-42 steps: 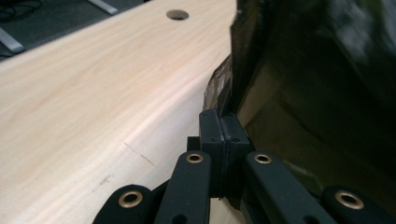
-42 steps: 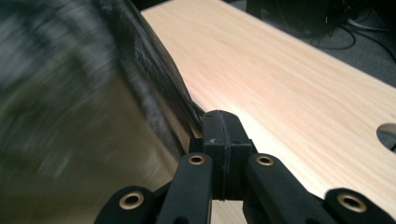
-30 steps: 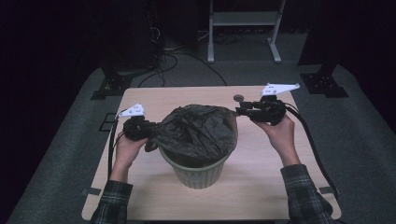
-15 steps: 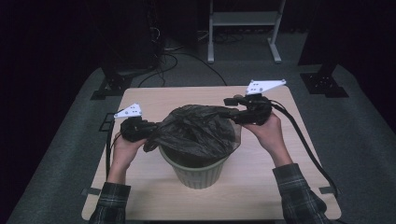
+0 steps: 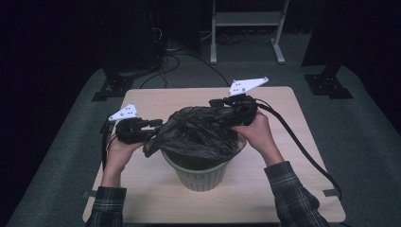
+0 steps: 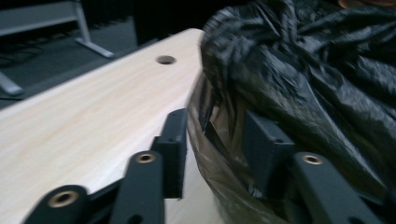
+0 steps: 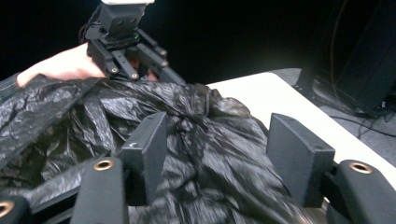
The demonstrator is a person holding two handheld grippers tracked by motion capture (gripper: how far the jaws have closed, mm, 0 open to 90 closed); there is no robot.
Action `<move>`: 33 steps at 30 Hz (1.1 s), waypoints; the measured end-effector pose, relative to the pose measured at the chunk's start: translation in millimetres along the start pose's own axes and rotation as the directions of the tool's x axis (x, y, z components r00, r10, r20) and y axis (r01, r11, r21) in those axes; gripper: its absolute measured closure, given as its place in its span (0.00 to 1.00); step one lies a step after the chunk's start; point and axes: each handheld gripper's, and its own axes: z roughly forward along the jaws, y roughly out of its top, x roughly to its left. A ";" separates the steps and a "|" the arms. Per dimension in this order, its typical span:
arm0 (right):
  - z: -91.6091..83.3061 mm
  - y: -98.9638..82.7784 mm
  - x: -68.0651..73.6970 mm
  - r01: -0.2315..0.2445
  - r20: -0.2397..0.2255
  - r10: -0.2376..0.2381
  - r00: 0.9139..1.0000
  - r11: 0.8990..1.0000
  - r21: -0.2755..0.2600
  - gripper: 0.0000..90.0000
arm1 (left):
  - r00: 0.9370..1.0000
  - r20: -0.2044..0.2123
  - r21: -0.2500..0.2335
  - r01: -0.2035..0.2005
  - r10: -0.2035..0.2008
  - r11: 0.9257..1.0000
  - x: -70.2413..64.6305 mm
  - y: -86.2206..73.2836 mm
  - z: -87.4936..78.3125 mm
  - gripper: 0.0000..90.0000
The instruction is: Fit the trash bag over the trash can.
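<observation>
Wooden table (image 5: 302, 189), bin (image 5: 203, 172) upright, bag (image 5: 198, 130) crumpled atop

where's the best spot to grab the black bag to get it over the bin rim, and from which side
Probably the loose, crumpled edge of the bag, where it bunches above the bin rim. Come in from outside the rim, level with it, one gripper per side: the left gripper at the left edge, the right gripper at the far right. The film folds into ridges there, thin enough to pinch.

left hand-held gripper (image 5: 153, 126) parted, right hand-held gripper (image 5: 218, 109) parted
</observation>
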 end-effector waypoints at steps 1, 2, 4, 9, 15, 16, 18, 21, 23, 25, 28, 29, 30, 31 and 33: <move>2.7 1.6 0.9 0.003 -0.003 -0.003 1.000 1.000 0.009 0.40 | 1.000 0.001 -0.020 0.001 -0.001 1.000 1.4 0.9 -4.3 0.62; 6.0 3.4 2.1 0.015 -0.001 -0.015 1.000 1.000 0.019 0.40 | 1.000 -0.023 -0.027 -0.006 0.005 1.000 2.3 2.3 -8.7 0.59; 12.2 5.7 3.6 0.020 -0.021 -0.020 1.000 0.999 0.027 0.40 | 0.999 -0.052 -0.050 -0.011 0.009 0.999 3.7 4.6 -18.2 0.56; 25.2 9.0 7.4 0.042 -0.034 -0.041 0.999 0.998 0.052 0.40 | 1.000 -0.011 -0.137 -0.010 0.009 0.991 0.2 12.4 -31.4 0.53; 34.3 12.6 9.9 0.053 -0.052 -0.047 0.998 0.993 0.107 0.38 | 0.996 0.067 -0.109 -0.054 0.062 0.993 -15.3 23.6 -7.2 0.46; 36.7 13.1 10.8 0.059 -0.059 -0.052 0.997 0.992 0.114 0.38 | 0.995 0.072 -0.096 -0.062 0.069 0.993 -17.1 24.2 -2.5 0.46; 40.2 13.1 12.6 0.073 -0.047 -0.068 0.997 0.989 0.130 0.39 | 0.994 0.070 -0.065 -0.074 0.079 0.995 -20.1 24.4 4.3 0.48; 41.2 12.7 11.5 0.065 -0.047 -0.059 0.997 0.988 0.138 0.41 | 0.995 0.067 -0.053 -0.076 0.080 0.996 -21.2 23.5 7.4 0.62; 42.4 12.4 11.7 0.069 -0.043 -0.063 0.997 0.986 0.155 0.42 | 0.996 0.050 -0.046 -0.068 0.071 0.997 -21.1 22.8 7.2 0.71; 46.4 13.2 13.5 0.079 -0.026 -0.075 0.997 0.975 0.205 0.44 | 0.997 0.045 -0.054 -0.064 0.067 0.996 -20.5 21.5 7.0 0.74; 55.0 14.7 19.3 0.124 -0.001 -0.129 0.992 0.950 0.286 0.49 | 0.997 0.034 -0.058 -0.067 0.069 0.996 -20.7 21.8 4.1 0.79; 55.8 14.7 20.4 0.125 0.007 -0.133 0.991 0.948 0.293 0.52 | 0.997 0.037 -0.060 -0.066 0.068 0.996 -20.7 21.8 3.0 0.81; 55.5 14.4 19.3 0.129 0.000 -0.135 0.991 0.947 0.293 0.59 | 0.997 0.037 -0.063 -0.065 0.067 0.996 -21.0 21.8 2.5 0.82; 54.8 14.3 18.9 0.121 -0.004 -0.126 0.992 0.949 0.292 0.64 | 0.997 0.036 -0.066 -0.068 0.070 0.996 -21.0 21.8 2.5 0.83; 55.1 14.0 18.9 0.125 -0.014 -0.127 0.992 0.947 0.296 0.78 | 0.997 0.034 -0.068 -0.068 0.070 0.995 -21.1 22.1 1.4 0.85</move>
